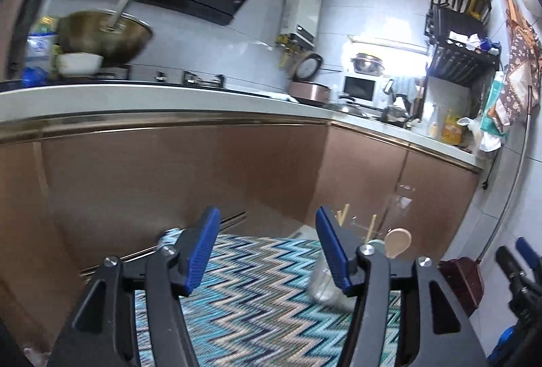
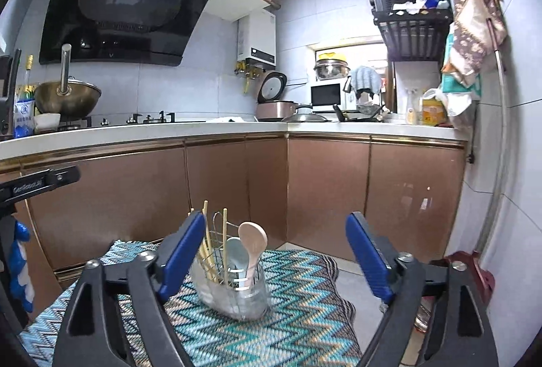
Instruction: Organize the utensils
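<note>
Overhead, both grippers (image 1: 267,252) (image 2: 276,255), jaws apart

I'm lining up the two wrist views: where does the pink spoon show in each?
Left wrist: the pink spoon is at lower right, just right of the left gripper.
Right wrist: it stands in the utensil holder, low and left of centre.
Shared landmark: the zigzag mat beneath both.

Copper cabinets (image 2: 325,191) under white counter (image 2: 203,130), grey tile walls, zigzag mat (image 2: 298,299).
</note>
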